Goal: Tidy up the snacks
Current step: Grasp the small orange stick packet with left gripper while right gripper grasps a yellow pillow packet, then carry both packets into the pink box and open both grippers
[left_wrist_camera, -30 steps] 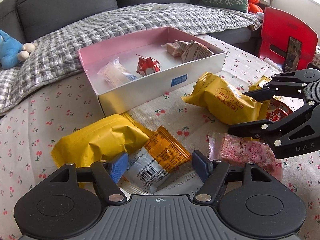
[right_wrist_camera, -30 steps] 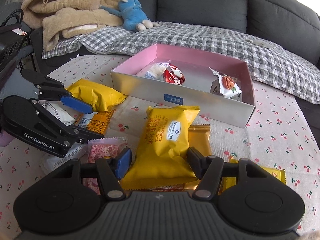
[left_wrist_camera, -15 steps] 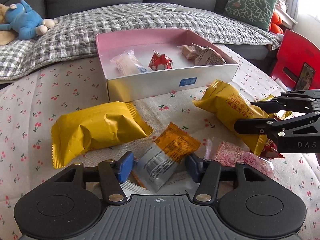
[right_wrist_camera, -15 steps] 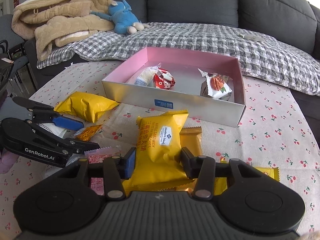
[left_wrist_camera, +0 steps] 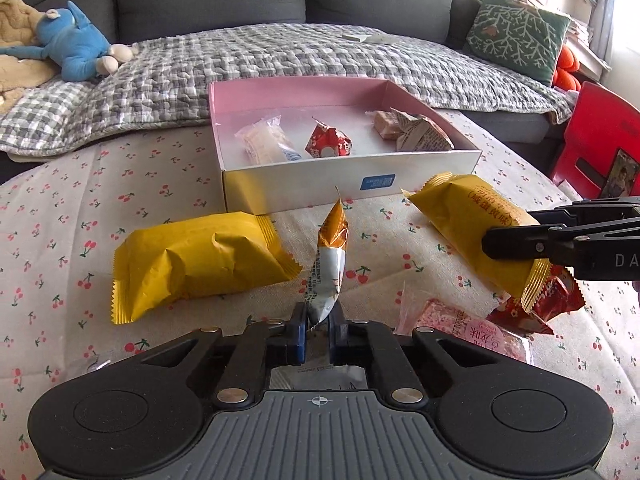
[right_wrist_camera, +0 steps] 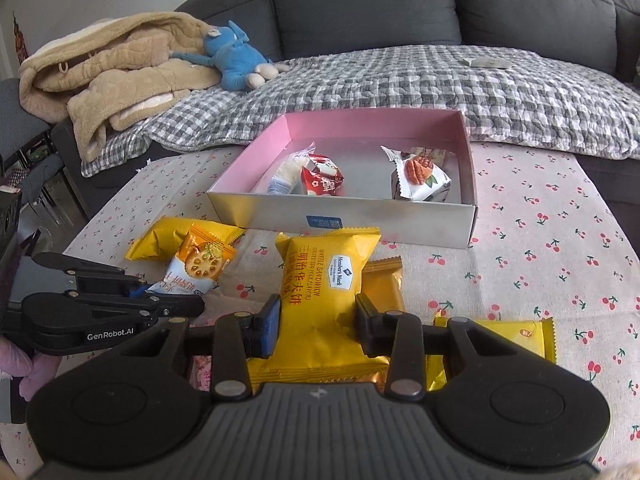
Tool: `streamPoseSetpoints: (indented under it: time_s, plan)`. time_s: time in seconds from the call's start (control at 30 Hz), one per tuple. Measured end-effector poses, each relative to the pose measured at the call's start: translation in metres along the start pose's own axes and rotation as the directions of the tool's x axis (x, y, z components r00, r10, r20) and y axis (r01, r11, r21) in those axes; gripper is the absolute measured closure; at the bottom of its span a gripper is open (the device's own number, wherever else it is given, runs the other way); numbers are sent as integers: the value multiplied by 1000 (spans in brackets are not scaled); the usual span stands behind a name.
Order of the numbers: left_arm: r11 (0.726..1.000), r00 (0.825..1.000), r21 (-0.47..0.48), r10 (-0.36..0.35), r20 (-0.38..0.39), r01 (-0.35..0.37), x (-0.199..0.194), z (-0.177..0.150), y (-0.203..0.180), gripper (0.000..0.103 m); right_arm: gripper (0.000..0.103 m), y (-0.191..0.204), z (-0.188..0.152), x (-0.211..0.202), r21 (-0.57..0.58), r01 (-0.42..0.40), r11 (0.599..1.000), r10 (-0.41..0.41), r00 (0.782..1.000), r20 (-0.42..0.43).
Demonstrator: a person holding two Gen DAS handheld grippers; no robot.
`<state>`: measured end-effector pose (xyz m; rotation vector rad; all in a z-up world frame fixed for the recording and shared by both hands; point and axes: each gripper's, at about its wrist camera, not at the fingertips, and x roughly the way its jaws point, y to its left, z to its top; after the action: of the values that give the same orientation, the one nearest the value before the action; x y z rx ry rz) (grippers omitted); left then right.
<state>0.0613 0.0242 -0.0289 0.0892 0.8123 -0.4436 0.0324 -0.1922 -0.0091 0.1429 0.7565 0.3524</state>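
Note:
My left gripper (left_wrist_camera: 318,330) is shut on a small orange-and-white biscuit packet (left_wrist_camera: 329,268) and holds it upright above the table; it also shows in the right wrist view (right_wrist_camera: 200,264). My right gripper (right_wrist_camera: 318,326) is shut on a yellow waffle sandwich pack (right_wrist_camera: 324,292), lifted a little; this pack shows in the left wrist view (left_wrist_camera: 476,228). The pink box (left_wrist_camera: 280,96) (right_wrist_camera: 360,120) beyond holds several small snacks.
A second yellow pack (left_wrist_camera: 196,260) lies left on the cherry-print cloth (left_wrist_camera: 60,208). A pink packet (left_wrist_camera: 472,326) and a red packet (left_wrist_camera: 552,300) lie right. Orange packs (right_wrist_camera: 508,336) lie under my right gripper. A sofa with a checked blanket (left_wrist_camera: 280,52) stands behind, a red chair (left_wrist_camera: 600,136) at the right.
My left gripper has closed on the biscuit packet and lifted it upright. My right gripper has closed on the yellow waffle pack and raised it slightly.

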Motion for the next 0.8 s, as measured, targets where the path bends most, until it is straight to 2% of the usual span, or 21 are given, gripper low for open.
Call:
streamPoseSetpoints:
  time_s: [0.23,0.4,0.57,0.8]
  plan:
    - [1000,998,-5,-29,61,29,-17,13,-5,96,68,-7,8,-7,76,-54,996,52,998,29]
    - [999,995,-20,-30,93,32,-22,31,-5,96,68,-5,19,-13,66,-66,996,63,997,52]
    - [998,996,-69,0,94,6,-18,56,5,96,68,-15,42,-11,89,-39,995,32,996,86]
    - [998,996,-50,34,85,-30,6,101,7,96,68,-37,78,9,148,-3,989,-14,993,117]
